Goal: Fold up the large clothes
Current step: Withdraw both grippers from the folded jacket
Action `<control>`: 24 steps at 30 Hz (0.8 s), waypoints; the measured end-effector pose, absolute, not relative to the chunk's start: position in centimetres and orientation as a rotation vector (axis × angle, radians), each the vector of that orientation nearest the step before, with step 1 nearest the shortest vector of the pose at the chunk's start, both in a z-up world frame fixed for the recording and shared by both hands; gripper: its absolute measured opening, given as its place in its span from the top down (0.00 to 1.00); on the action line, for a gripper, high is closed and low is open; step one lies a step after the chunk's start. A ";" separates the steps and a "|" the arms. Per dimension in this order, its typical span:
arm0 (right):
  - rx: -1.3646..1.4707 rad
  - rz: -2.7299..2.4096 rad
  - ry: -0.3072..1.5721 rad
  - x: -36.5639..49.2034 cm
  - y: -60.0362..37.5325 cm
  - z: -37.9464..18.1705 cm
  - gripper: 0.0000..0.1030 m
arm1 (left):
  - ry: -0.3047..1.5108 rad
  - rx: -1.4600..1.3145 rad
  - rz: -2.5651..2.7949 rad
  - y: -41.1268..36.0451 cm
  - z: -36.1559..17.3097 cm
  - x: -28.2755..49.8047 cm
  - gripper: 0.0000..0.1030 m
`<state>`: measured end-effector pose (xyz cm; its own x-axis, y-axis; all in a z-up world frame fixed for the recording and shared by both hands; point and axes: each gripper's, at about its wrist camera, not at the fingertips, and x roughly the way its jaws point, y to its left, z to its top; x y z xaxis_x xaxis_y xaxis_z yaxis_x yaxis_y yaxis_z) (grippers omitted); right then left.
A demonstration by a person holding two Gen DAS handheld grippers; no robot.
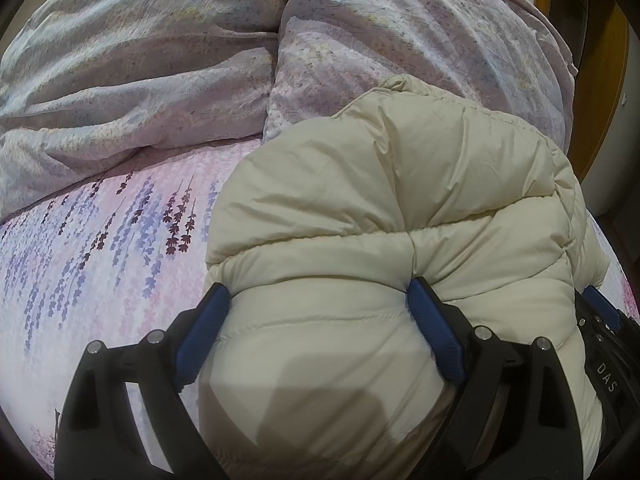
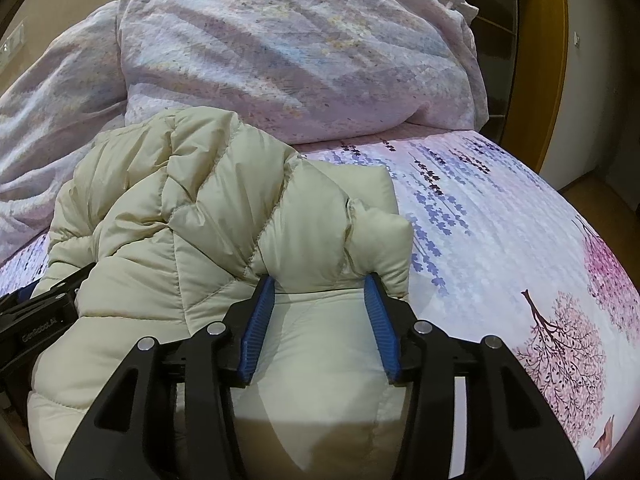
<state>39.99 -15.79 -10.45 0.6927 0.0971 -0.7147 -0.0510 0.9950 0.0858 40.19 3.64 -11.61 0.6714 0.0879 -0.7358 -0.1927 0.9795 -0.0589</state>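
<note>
A cream puffy down jacket lies bunched on the flowered bed sheet. My left gripper has its blue-padded fingers around a thick roll of the jacket's near edge and grips it. My right gripper holds another thick part of the same jacket between its blue fingers. The right gripper shows at the right edge of the left wrist view, close beside the left one. The left gripper shows at the left edge of the right wrist view.
A crumpled lilac quilt is heaped at the back of the bed, and also shows in the right wrist view. A wooden door frame and floor lie past the bed's right edge.
</note>
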 end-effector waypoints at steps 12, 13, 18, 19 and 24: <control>0.056 0.092 0.918 40.6 -17.0 -9.2 0.31 | 0.886 -0.161 0.144 4.1 -10.4 39.4 0.10; 0.070 0.082 0.935 40.7 -17.5 -9.0 0.17 | 0.890 -0.168 0.139 4.3 -10.0 39.2 0.10; 0.265 0.147 0.989 40.8 -21.7 -7.4 0.13 | 0.908 -0.233 0.080 5.9 -8.2 37.6 0.10; 0.310 0.182 1.018 41.1 -22.3 -7.4 0.13 | 0.918 -0.248 0.071 6.3 -8.1 37.3 0.10; 0.471 0.340 1.225 42.8 -22.4 -9.1 0.07 | 0.944 -0.312 0.058 7.5 -8.1 35.9 0.10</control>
